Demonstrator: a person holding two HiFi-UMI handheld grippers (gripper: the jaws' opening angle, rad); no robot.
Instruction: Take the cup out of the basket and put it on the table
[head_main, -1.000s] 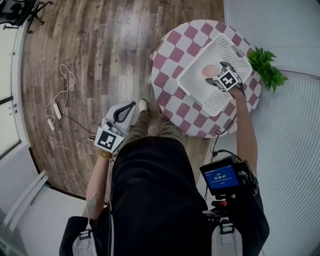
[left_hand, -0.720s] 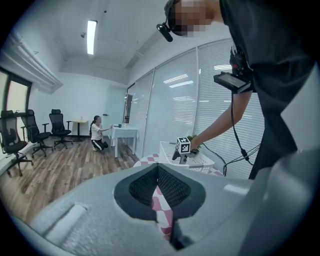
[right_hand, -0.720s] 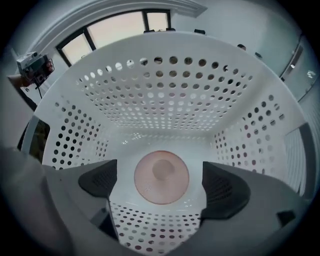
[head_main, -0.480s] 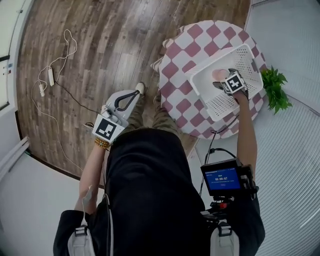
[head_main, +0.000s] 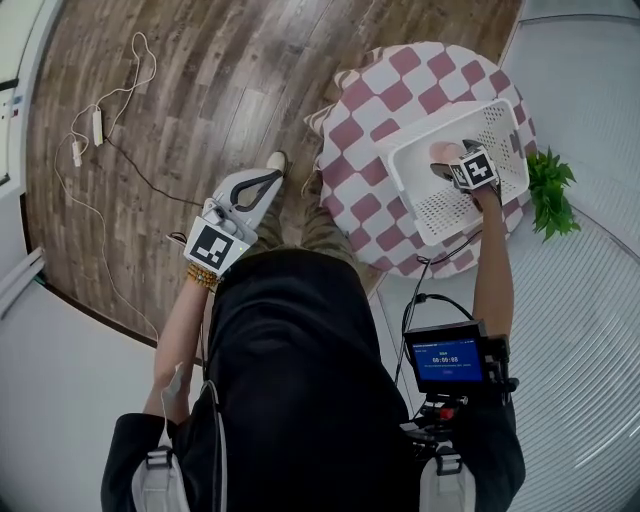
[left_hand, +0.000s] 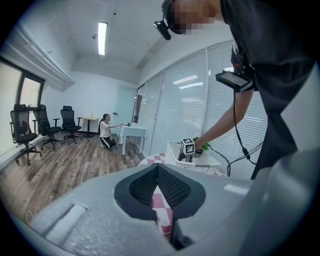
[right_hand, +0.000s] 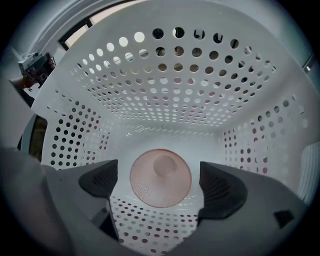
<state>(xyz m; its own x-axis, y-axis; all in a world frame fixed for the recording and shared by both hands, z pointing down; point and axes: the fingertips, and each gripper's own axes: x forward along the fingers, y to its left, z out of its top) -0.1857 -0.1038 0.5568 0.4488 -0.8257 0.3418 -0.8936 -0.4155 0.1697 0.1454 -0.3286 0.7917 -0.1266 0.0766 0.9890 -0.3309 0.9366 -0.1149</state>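
A white perforated basket (head_main: 402, 160) stands on a round table with a pink and white checked cloth (head_main: 370, 110). A pale pink cup (head_main: 441, 152) sits inside it. My right gripper (head_main: 447, 166) reaches down into the basket right at the cup. In the right gripper view the cup (right_hand: 160, 177) shows its round mouth between the two dark pads (right_hand: 102, 182), which stand apart on either side without touching it. My left gripper (head_main: 268, 180) hangs beside the person's left leg over the wooden floor, its jaws meeting with nothing between them (left_hand: 158, 169).
A green plant (head_main: 550, 190) stands just right of the table. A power strip and white cable (head_main: 85, 140) lie on the floor at left. A small blue screen (head_main: 448, 358) hangs at the person's waist. Office chairs (left_hand: 30, 130) and a kneeling person (left_hand: 105, 131) are far off.
The head camera has shifted, so the table sits further right in view. My right gripper stays inside the basket at the cup. The left gripper has barely moved.
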